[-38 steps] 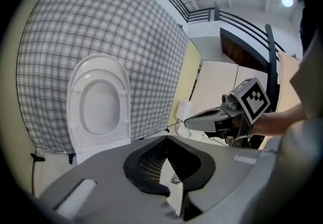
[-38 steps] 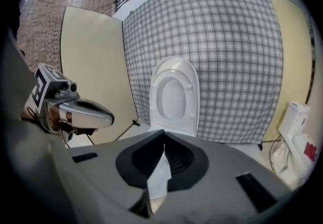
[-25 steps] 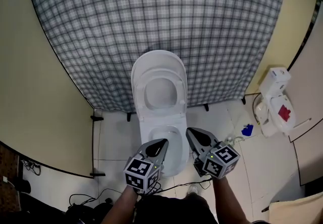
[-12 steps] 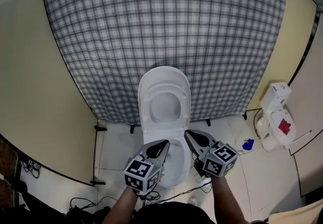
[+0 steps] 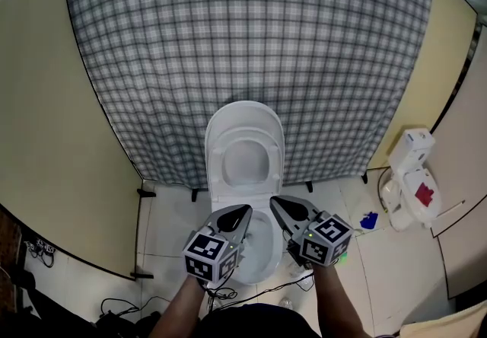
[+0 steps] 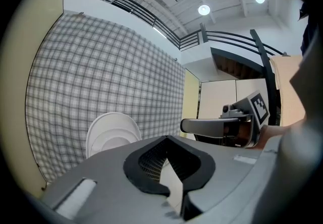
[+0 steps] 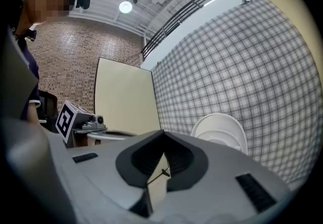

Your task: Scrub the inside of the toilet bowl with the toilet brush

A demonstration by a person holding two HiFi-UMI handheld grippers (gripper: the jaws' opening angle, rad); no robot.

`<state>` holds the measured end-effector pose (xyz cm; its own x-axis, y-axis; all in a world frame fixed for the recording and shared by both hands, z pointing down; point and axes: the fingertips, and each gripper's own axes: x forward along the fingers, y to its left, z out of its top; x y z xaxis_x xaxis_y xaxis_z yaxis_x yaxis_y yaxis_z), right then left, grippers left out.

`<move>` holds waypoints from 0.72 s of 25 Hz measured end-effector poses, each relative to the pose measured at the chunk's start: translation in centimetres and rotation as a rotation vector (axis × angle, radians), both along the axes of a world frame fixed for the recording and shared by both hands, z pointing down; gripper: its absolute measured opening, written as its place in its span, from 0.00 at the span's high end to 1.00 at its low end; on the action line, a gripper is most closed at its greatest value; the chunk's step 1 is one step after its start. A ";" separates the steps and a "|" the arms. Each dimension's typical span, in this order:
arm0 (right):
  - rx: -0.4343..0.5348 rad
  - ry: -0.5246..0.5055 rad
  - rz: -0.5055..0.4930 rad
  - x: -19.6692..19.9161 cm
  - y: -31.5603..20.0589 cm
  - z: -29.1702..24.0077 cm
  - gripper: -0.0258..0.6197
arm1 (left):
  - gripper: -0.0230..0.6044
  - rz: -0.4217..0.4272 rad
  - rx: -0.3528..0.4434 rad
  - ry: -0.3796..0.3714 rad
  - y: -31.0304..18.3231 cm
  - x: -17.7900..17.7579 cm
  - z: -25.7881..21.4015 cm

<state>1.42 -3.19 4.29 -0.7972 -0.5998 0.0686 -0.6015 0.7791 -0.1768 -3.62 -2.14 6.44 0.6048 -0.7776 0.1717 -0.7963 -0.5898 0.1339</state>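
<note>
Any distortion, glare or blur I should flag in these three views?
Head view: strong fisheye, the checked curtain bulges, light even, toilet sharp. Left gripper view: round image with black corners, ceiling lamps blown out, the left hand-held gripper soft near the lens. Right gripper view: same round frame, one bright lamp, curtain lines bowed.

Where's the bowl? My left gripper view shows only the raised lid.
Observer: In the head view the open bowl shows below and between the left gripper and the right gripper.
Operator: Is the right one holding the brush?
Observer: No. The right gripper view shows its fingers closed on nothing.
Operator: Anything on the floor?
Observer: A small blue item lies to the right of the bowl, too small to identify.
</note>
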 end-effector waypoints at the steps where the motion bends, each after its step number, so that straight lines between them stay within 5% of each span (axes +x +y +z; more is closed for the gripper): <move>1: 0.009 0.008 0.001 -0.4 0.1 0.7 0.96 | 0.95 0.004 0.010 0.001 0.0 -0.3 0.6; 18: 0.003 0.062 0.006 -1.4 0.4 2.1 0.96 | 0.95 0.010 -0.005 -0.006 -0.2 -0.8 1.6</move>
